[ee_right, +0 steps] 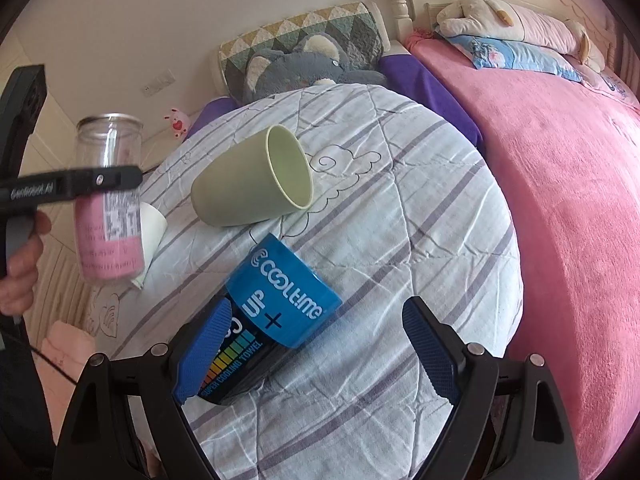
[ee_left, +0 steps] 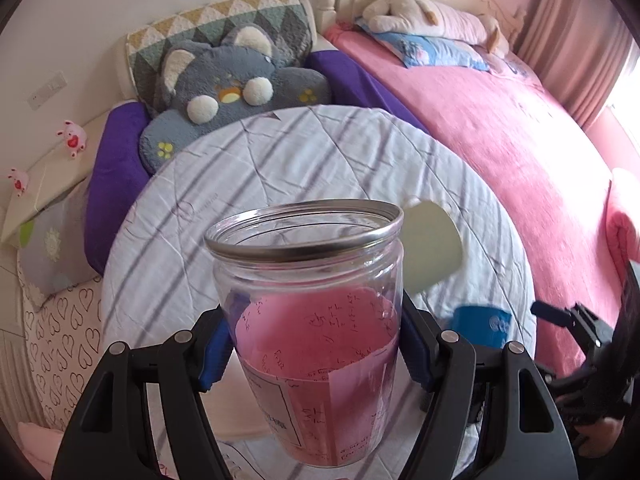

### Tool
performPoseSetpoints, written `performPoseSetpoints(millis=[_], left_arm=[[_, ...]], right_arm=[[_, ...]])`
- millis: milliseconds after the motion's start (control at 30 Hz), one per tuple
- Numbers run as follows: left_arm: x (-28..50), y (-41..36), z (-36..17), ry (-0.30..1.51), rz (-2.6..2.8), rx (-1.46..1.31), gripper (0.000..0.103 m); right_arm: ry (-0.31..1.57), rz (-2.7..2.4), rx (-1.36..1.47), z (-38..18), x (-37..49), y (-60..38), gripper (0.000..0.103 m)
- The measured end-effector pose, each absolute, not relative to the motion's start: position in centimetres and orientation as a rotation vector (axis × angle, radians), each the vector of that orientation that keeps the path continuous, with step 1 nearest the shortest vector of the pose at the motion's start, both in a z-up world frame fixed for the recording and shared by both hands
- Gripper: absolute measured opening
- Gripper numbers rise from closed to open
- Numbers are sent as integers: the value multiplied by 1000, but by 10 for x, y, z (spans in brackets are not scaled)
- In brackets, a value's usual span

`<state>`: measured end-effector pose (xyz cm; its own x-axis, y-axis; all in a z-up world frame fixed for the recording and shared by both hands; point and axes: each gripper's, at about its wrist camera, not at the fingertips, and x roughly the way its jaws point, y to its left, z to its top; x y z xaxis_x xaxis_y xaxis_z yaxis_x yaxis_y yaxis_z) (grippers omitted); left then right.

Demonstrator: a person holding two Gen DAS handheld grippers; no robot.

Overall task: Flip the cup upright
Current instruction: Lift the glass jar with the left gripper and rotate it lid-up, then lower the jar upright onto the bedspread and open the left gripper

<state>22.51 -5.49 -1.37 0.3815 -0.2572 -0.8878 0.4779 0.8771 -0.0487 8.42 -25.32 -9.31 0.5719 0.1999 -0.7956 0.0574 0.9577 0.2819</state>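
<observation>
Above the striped quilt (ee_right: 400, 208) on the bed, the left hand-held gripper (ee_left: 316, 344) is clamped on a clear jar (ee_left: 312, 300), mouth up and a little tilted, held off the bedding. The right hand-held gripper (ee_right: 316, 352) is spread wide, one pad beside a blue canister (ee_right: 264, 320) lying on its side. A green cup (ee_right: 248, 180) also lies tipped over nearby. The quilt looks soft and rumpled, so the jar may topple once set down and let go, or knock the cup.

Grey plush pillow (ee_left: 236, 80), pink blanket (ee_right: 560, 184), striped quilt (ee_right: 400, 200).
</observation>
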Motion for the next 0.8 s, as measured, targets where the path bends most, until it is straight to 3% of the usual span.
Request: performPoseSetpoints(millis=[367, 800], left_arm=[[311, -69, -22, 1080, -398, 213, 72], [404, -97, -86, 1229, -361, 205, 72]], right_arm=[[920, 140, 244, -75, 125, -242, 88], [885, 198, 207, -61, 232, -236, 88]])
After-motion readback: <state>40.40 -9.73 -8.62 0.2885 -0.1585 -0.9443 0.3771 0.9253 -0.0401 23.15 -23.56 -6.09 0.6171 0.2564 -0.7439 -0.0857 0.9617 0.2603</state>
